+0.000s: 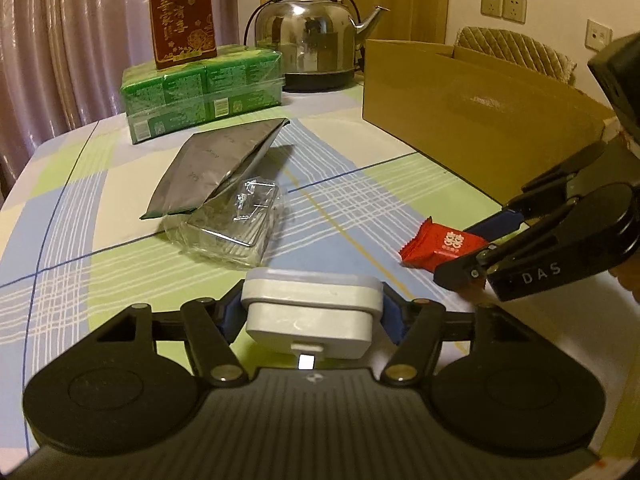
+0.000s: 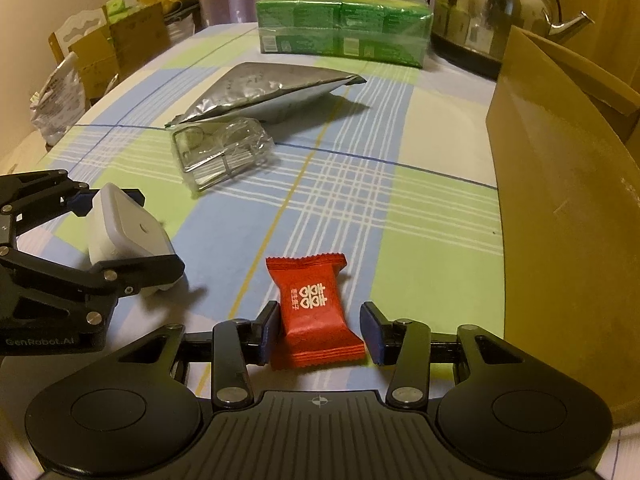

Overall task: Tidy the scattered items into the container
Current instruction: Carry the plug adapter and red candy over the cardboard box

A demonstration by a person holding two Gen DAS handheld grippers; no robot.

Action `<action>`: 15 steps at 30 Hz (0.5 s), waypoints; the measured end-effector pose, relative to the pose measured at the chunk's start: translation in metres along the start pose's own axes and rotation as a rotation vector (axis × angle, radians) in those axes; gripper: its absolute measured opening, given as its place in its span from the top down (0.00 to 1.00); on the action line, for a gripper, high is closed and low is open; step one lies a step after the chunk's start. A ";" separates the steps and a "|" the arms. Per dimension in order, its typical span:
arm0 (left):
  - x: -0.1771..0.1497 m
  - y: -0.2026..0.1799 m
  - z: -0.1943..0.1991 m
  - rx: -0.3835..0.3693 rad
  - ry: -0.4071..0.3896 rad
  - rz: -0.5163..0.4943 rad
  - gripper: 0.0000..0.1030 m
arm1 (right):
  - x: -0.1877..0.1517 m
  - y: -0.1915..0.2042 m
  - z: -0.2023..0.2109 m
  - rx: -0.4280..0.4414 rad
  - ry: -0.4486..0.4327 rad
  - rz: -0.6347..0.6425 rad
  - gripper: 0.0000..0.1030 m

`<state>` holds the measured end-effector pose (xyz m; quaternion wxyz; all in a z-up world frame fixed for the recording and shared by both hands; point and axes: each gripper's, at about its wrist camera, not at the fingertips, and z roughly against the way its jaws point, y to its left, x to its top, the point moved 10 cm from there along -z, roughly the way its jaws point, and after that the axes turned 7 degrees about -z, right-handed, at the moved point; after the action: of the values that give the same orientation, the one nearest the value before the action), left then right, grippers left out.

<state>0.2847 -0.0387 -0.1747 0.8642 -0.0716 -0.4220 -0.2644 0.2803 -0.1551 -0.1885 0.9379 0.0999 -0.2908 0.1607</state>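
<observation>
Your left gripper [image 1: 312, 312] is clamped on the rigid white charger [image 1: 312, 308], while your right gripper [image 2: 318, 334] stands unclosed around the light, crinkly, slippery red candy packet [image 2: 314, 312] on the table [image 2: 432, 248]; pinch its padded middle.

Checked tablecloth [image 2: 420, 208] — red sachet [image 2: 314, 312], foil pouch [image 2: 260, 92], cardboard box [image 2: 560, 208], kettle [image 2: 488, 12].

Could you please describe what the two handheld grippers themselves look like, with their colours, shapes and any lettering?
Both are matte black. The left gripper and right gripper each have a ribbed centre body, two round discs at its sides, jointed bars with silver rivets, and blue pads on the fingers. A small crosshair mark sits on each body. White lettering reads "DAS" on the right gripper and "GenRobot.AI" on the left. No cables or sleeves are visible.
</observation>
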 end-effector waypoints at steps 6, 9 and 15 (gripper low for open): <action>0.000 -0.003 0.000 0.000 -0.003 -0.020 0.40 | 0.000 0.005 0.000 -0.011 -0.014 0.057 0.62; -0.001 -0.005 -0.001 0.005 0.007 -0.048 0.39 | -0.001 0.008 0.000 -0.014 -0.019 0.071 0.74; -0.004 -0.007 -0.002 -0.004 0.022 -0.070 0.40 | 0.000 0.009 0.000 -0.016 -0.021 0.062 0.76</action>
<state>0.2808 -0.0439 -0.1798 0.8588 -0.0556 -0.4144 -0.2959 0.2775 -0.1471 -0.1875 0.9301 0.0853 -0.3051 0.1861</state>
